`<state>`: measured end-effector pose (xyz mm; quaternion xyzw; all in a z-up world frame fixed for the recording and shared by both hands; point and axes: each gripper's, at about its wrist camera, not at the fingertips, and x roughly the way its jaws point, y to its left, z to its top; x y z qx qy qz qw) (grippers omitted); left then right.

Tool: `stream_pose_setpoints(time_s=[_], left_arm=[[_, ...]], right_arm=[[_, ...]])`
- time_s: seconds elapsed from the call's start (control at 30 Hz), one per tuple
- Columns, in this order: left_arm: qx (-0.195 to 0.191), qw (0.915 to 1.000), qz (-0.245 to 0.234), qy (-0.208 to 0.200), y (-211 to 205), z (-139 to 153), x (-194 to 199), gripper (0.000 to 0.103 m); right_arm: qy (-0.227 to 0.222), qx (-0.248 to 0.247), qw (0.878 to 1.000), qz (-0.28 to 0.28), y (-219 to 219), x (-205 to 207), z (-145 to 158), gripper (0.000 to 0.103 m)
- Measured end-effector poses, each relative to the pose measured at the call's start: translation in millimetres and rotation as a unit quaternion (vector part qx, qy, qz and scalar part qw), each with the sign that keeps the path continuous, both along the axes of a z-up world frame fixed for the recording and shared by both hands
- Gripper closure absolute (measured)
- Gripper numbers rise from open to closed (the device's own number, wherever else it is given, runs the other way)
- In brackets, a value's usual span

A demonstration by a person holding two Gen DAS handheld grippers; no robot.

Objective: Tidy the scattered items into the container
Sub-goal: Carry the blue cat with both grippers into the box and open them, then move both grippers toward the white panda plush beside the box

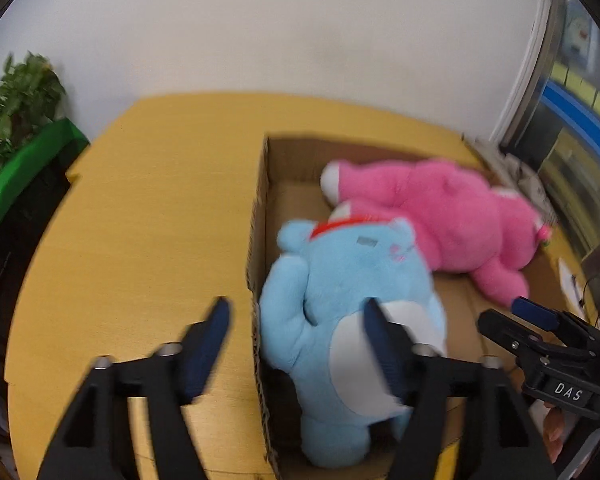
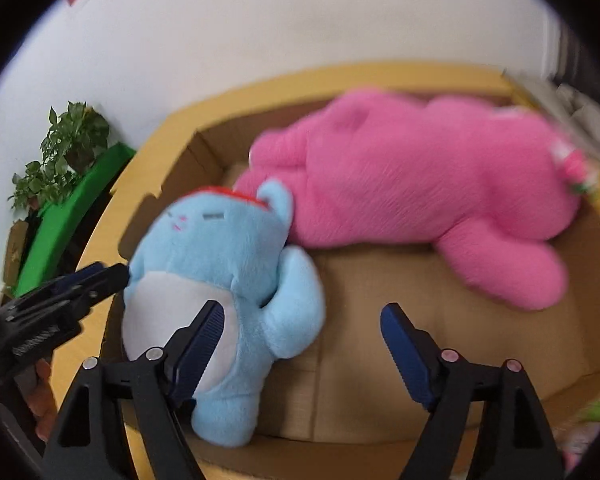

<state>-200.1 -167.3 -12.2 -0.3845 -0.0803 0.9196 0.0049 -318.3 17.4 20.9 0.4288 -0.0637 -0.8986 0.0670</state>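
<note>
Inside the cardboard box (image 1: pixel 260 216), against its left wall, lies the blue plush (image 1: pixel 340 292), belly up, head toward the far end and feet toward me. Its long axis runs nearly straight away from my left gripper (image 1: pixel 296 320), so its fingers point along the body, not across it. That gripper is spread wide: one finger hangs outside the box wall over the yellow table (image 1: pixel 160 184), the other sits in front of the toy's white belly. Whether that finger touches the fur I cannot tell through the blur; nothing is pinched between the two.

Beyond the blue toy's head, the pink plush (image 2: pixel 412 184) sprawls across the back of the box, its long axis crosswise, and the two toys touch where head meets pink flank.

My right gripper (image 2: pixel 300 320) is also spread and holds nothing. It hovers over the bare cardboard floor to the right of the blue toy, its left finger in front of the toy's belly and arm. Of the two, the left one is nearer the blue plush and lined up with it.

Both toys seem settled in the container, so I judge my next move is to draw away and look for anything left outside. A green potted plant (image 2: pixel 64 144) stands past the table's left end.
</note>
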Motion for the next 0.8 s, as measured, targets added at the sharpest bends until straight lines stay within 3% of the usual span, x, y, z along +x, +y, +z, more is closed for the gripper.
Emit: stream_pose_setpoints(time_s=[0.03, 0.07, 0.27, 0.4, 0.53, 0.8], left_arm=[[0.005, 0.9997, 0.006, 0.022, 1, 13, 14, 0.002], [0.011, 0.9991, 0.01, 0.041, 3, 24, 28, 0.0], [-0.016, 0.9961, -0.006, 0.086, 51, 56, 103, 0.0], [-0.022, 0.9945, -0.032, 0.098, 86, 59, 139, 0.0], [0.003, 0.994, -0.044, 0.1, 108, 60, 166, 0.0], [0.007, 0.9938, -0.057, 0.096, 131, 59, 177, 0.0]], right_arm=[[0.025, 0.019, 1.0, -0.002, -1, 10, 14, 0.022], [0.046, 0.031, 0.998, 0.001, -1, 22, 25, 0.022], [0.129, 0.063, 0.989, 0.013, 4, 97, 68, 0.022], [0.134, 0.069, 0.989, -0.002, 21, 134, 74, 0.022], [0.13, 0.081, 0.988, -0.012, 38, 159, 74, 0.022], [0.141, 0.073, 0.987, -0.019, 61, 192, 79, 0.022]])
